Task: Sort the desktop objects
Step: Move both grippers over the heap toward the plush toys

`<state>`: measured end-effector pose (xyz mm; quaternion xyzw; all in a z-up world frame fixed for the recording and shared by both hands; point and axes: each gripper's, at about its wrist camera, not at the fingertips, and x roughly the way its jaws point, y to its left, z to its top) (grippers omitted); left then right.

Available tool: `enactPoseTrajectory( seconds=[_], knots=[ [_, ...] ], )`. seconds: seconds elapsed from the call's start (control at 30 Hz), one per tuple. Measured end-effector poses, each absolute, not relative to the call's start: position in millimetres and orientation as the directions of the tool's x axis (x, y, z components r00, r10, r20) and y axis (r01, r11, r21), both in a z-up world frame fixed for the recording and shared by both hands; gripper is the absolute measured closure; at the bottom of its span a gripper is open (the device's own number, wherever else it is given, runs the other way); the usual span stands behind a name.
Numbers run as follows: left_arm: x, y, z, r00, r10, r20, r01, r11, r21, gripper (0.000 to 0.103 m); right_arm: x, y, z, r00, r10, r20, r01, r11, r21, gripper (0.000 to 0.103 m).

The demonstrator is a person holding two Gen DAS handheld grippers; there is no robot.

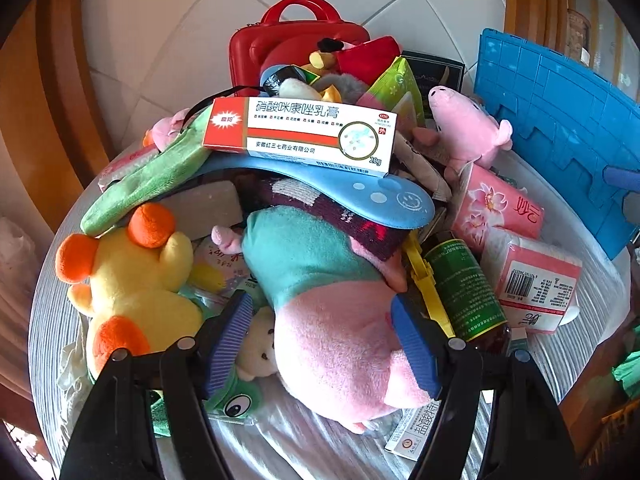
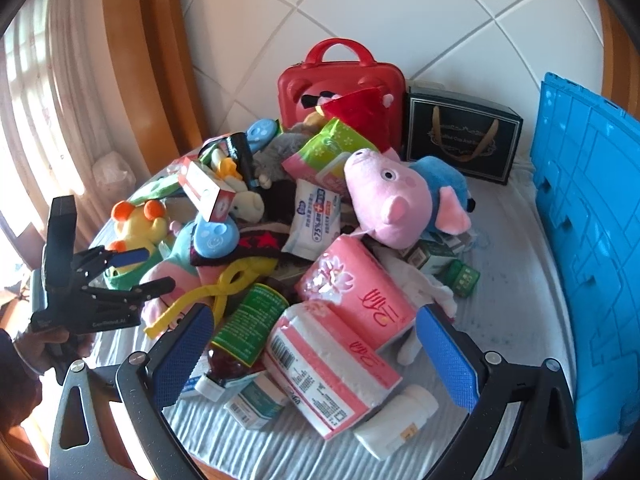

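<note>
A heap of toys, boxes and packs covers the round table. In the left wrist view my left gripper (image 1: 324, 344) stands open astride a pink-and-teal plush pig (image 1: 340, 320); a small beige bear face shows between the left pad and the plush. The right wrist view shows that left gripper (image 2: 160, 268) low over the plush, beside a yellow plush with orange ears (image 2: 138, 224). My right gripper (image 2: 316, 356) is open above two pink tissue packs (image 2: 320, 364), not touching them. A green-labelled bottle (image 2: 248, 320) lies by its left pad.
A blue crate (image 2: 592, 240) stands on the table's right side. At the back are a red case (image 2: 340, 76) and a black gift bag (image 2: 460, 136). An ointment box (image 1: 300, 132) tops the heap. A white bottle (image 2: 400, 420) lies at the front on striped cloth (image 2: 512, 320).
</note>
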<state>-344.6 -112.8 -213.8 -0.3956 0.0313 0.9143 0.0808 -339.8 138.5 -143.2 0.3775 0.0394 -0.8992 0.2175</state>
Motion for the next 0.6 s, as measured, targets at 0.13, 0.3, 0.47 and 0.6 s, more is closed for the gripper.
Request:
enactPoseTrajectory(
  seconds=[0.13, 0.3, 0.47, 0.6],
  knots=[
    [-338.8, -119.6, -206.5, -0.679, 0.129, -0.723, -0.167, -0.986, -0.019, 0.031, -337.5, 110.6, -148.6, -0.556, -0.411, -0.722, 0.516, -0.852, 0.088, 0.000],
    [-326.2, -127.8, -196.1, -0.693, 0.098, -0.714, -0.152, -0.988, 0.012, 0.031, -337.0, 59.4, -149.9, -0.507, -0.466, -0.725, 0.616, -0.784, 0.074, 0.001],
    [-305.9, -151.7, -194.5, -0.700, 0.055, -0.712, -0.096, -0.995, 0.018, 0.031, -348.0, 32.6, -157.4, -0.451, -0.496, -0.742, 0.622, -0.771, 0.138, 0.001],
    [-295.1, -171.4, -197.4, -0.694, 0.027, -0.719, -0.047, -0.999, 0.008, 0.031, -349.0, 23.9, -162.0, -0.440, -0.492, -0.752, 0.626, -0.768, 0.135, 0.001]
  ],
)
